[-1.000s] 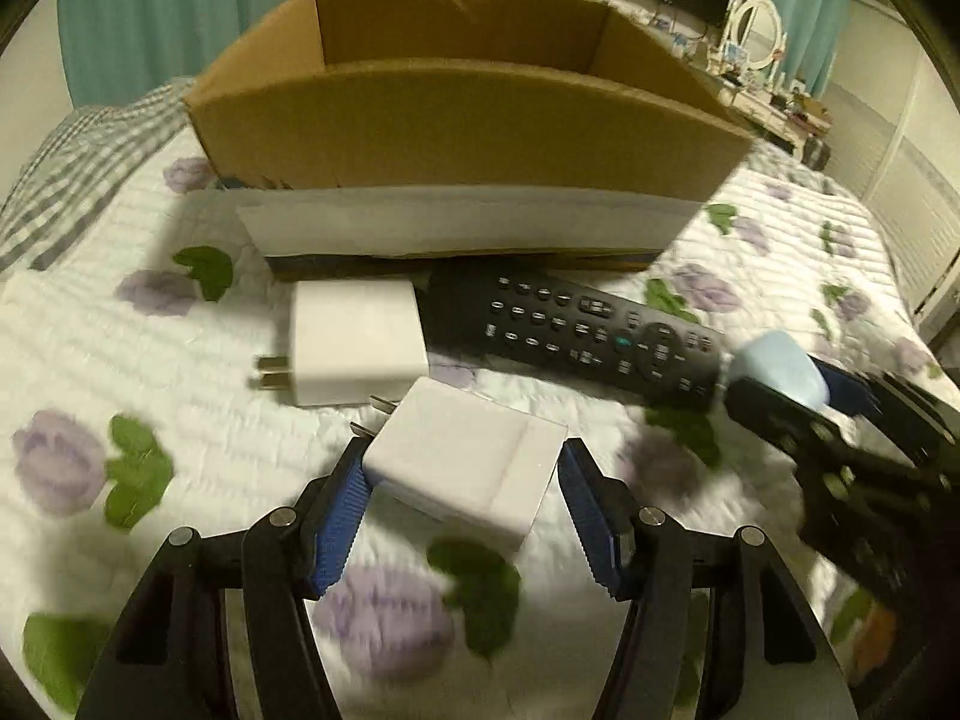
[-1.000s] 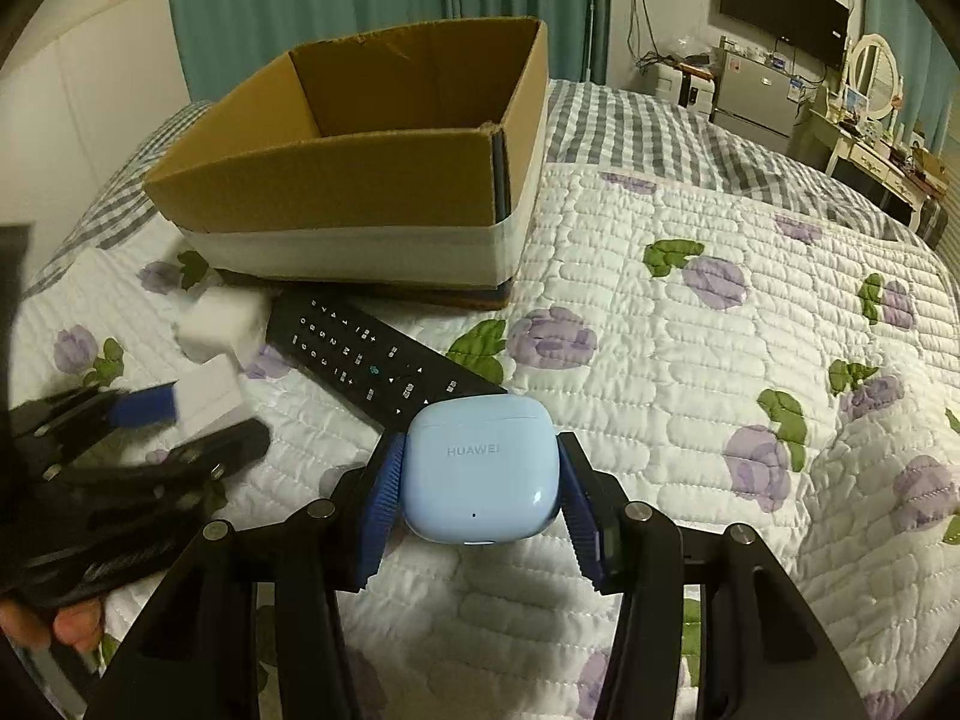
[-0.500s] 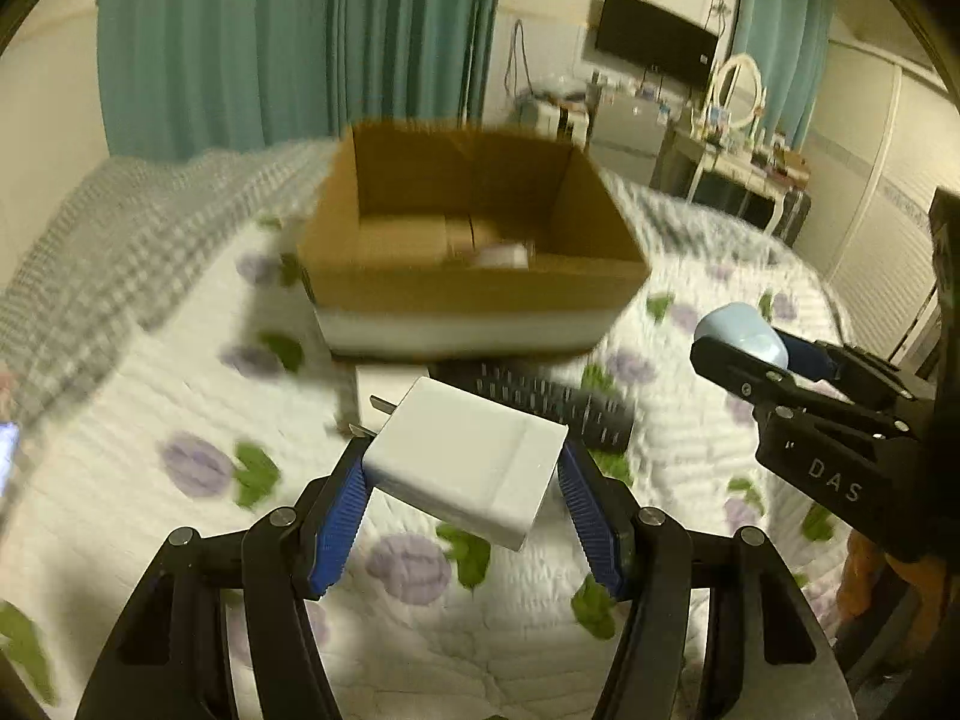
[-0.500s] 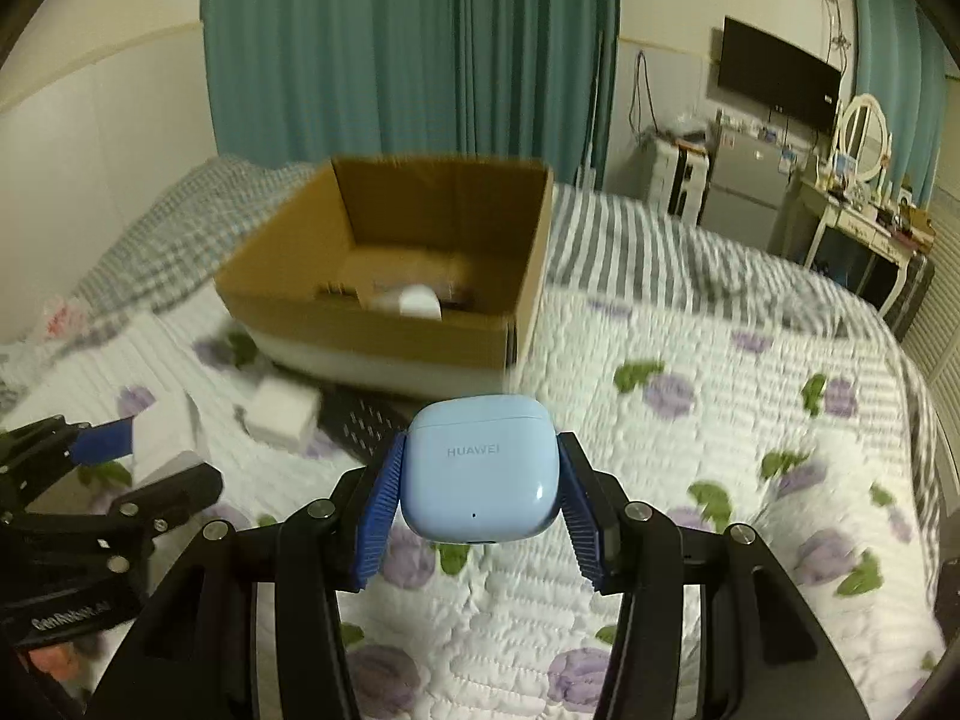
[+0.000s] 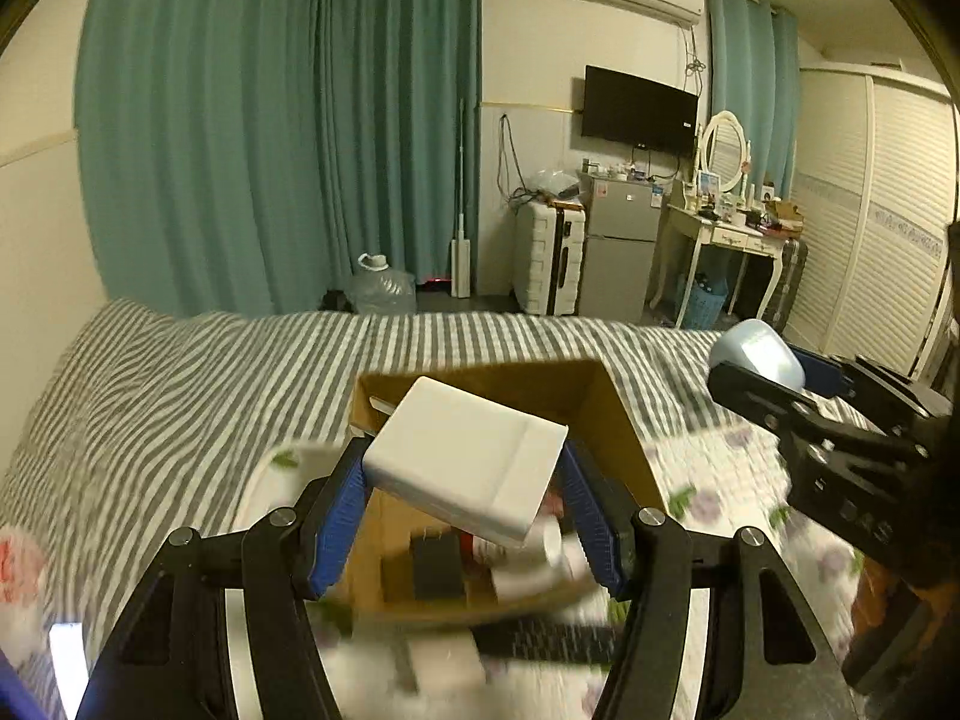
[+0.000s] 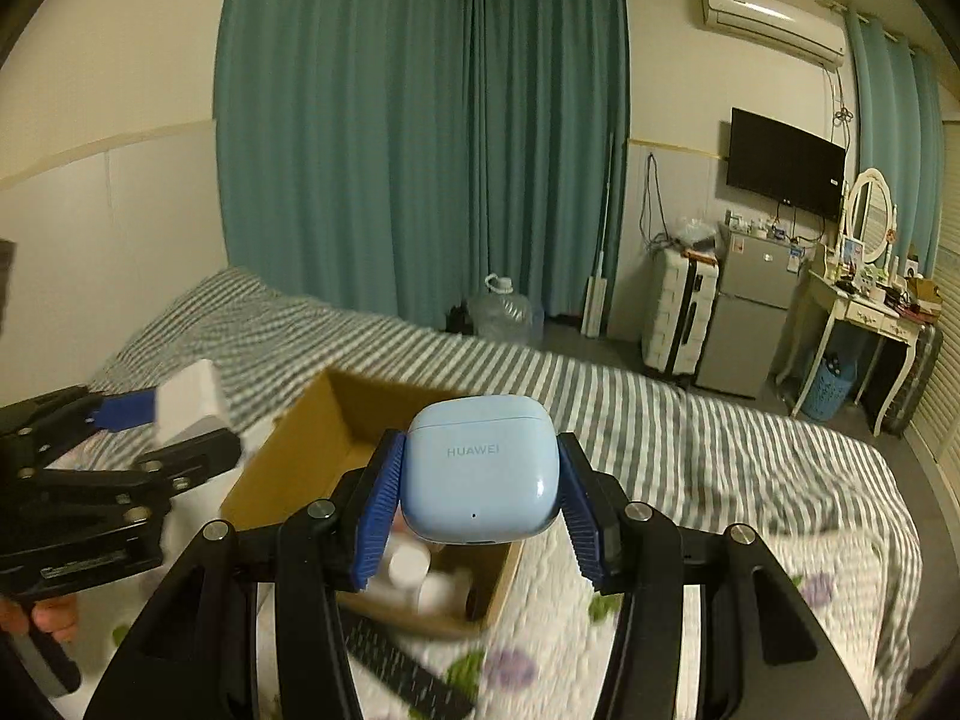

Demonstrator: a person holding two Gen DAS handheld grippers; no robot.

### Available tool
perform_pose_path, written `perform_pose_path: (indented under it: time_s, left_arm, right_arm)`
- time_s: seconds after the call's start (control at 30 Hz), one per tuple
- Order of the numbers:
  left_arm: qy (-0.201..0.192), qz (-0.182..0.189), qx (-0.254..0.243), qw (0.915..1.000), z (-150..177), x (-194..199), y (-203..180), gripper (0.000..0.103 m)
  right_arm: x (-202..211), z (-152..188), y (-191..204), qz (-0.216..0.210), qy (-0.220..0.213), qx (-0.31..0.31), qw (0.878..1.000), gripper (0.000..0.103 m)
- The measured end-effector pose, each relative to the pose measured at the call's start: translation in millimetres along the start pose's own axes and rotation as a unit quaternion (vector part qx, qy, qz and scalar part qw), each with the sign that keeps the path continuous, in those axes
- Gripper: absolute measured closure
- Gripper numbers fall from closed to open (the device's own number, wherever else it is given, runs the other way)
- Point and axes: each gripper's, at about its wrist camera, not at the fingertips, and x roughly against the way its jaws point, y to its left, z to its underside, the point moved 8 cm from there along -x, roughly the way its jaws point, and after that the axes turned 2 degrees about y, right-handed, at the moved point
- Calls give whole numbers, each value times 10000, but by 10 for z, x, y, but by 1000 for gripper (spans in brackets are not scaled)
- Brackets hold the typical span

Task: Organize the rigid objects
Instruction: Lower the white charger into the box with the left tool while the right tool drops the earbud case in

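Observation:
My left gripper [image 5: 465, 501] is shut on a white power adapter [image 5: 465, 465] and holds it in the air above the open cardboard box [image 5: 618, 426]. My right gripper [image 6: 477, 507] is shut on a light blue HUAWEI earbud case [image 6: 480, 474], also raised over the box [image 6: 282, 468]. The box holds several small items, among them a white bottle [image 6: 411, 564] and a black block [image 5: 435, 567]. A black remote [image 6: 408, 669] lies on the quilt in front of the box. The right gripper shows in the left wrist view [image 5: 774, 384], and the left gripper in the right wrist view [image 6: 162, 426].
A second white adapter [image 5: 441, 663] lies blurred on the floral quilt near the remote [image 5: 540, 639]. The striped bedspread [image 5: 180, 372] stretches beyond the box. Teal curtains, a suitcase, a small fridge and a dressing table stand at the far wall.
Both grippers have lifted their objects off the quilt and risen high, and the views now look down into the box from above.

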Motion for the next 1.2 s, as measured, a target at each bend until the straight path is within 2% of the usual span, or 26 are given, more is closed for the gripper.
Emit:
perform_pose_path:
  time_s: [0.07, 0.2, 0.3, 0.4, 0.47, 0.57, 0.7, 0.87, 0.93, 1.2]
  left_arm:
    - [99, 97, 50, 9999, -46, -316, 13, 39]
    - [431, 131, -54, 9990, 105, -964, 0, 39]
    - [493, 124, -157, 9986, 190, -1204, -30, 39]
    - [658, 105, -140, 9977, 239, -1341, -31, 37]
    - [838, 51, -76, 9964, 256, -1377, 5, 37]
    - [907, -38, 138, 9958, 244, -1341, 56, 36]
    - [791, -62, 288, 9964, 198, -1266, 153, 36]
    - [573, -122, 147, 9982, 98, -1173, 175, 35]
    - [608, -132, 171, 9979, 103, -1172, 221, 35]
    - [498, -150, 314, 9982, 71, -1028, 375, 35]
  right_arm:
    - [-153, -51, -42, 5, -28, -39, 10000, 53]
    - [-455, 69, -123, -42, 82, -123, 9999, 53]
    - [-704, 197, -147, -27, 350, -86, 9993, 53]
    - [-825, 222, -153, -53, 434, -126, 9990, 53]
    - [-846, 215, -148, -48, 440, -118, 9989, 53]
    - [-828, 234, -132, -7, 458, -66, 9989, 53]
    - [-816, 255, -111, 8, 503, -41, 9987, 53]
    - [-858, 257, -126, 19, 544, -56, 9985, 53]
    - [-900, 256, -121, -1, 589, -60, 9982, 53]
    - [-1283, 255, -7, -75, 836, 64, 9964, 53]
